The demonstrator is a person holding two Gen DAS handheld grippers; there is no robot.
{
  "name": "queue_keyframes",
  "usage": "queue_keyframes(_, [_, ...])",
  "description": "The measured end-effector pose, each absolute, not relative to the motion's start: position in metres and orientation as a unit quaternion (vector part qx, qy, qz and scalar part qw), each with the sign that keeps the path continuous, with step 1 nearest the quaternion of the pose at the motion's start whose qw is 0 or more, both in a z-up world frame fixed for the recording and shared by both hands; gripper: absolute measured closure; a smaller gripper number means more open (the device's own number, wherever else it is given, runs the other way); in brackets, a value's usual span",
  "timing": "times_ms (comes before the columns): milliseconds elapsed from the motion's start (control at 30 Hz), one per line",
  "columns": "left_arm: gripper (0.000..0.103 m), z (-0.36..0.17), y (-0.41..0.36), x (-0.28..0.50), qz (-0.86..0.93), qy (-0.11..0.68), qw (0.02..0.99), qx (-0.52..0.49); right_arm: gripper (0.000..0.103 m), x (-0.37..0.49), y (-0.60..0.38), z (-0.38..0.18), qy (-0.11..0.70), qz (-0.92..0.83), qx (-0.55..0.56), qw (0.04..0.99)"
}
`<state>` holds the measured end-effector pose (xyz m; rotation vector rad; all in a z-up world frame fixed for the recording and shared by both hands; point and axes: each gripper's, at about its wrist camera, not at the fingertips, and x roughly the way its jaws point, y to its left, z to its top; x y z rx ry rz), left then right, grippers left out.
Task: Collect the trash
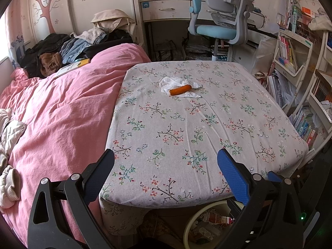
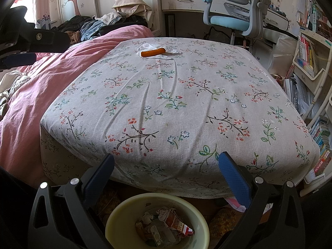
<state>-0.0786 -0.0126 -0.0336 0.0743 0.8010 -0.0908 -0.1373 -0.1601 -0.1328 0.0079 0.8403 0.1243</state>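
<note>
Toward the top centre of both views, an orange sausage [image 1: 179, 89] lies on a crumpled white tissue [image 1: 178, 87] on the floral counter [image 1: 186, 128]. Seen from the right wrist, the same sausage [image 2: 153, 52] and tissue [image 2: 154, 49] sit near the far edge of the counter [image 2: 176, 103], well apart from both grippers.

At the bottom of the left wrist view, the left gripper [image 1: 166, 161] is spread wide with nothing between its fingers [image 1: 232, 174], hanging over the near edge of the counter. The right gripper [image 2: 166, 164] is likewise wide open and empty, low in its own frame, just in front of the counter's near side.

Below the right gripper, at the bottom centre of the frame, stands a pale yellow bin [image 2: 116, 224] on the floor, holding crumpled wrappers [image 2: 172, 224] and paper. The left wrist view catches the bin's rim [image 1: 186, 226] at lower right, partly behind the gripper.

Along the left of both frames lies a pink quilt [image 1: 58, 112] on the bed, touching the counter's side. A pile of clothes [image 1: 62, 49] sits at upper left, a blue chair [image 1: 220, 20] at upper centre-right, and bookshelves [image 1: 294, 62] down the right edge.
</note>
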Motion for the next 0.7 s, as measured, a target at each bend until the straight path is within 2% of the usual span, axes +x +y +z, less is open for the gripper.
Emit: queue_keyframes(700, [0.007,-0.0338,-0.0137,-0.079,-0.044,0.39,0.919,0.038,0.006,-0.1361,-0.158,-0.1318,0.407,0.063,-0.003,0.911])
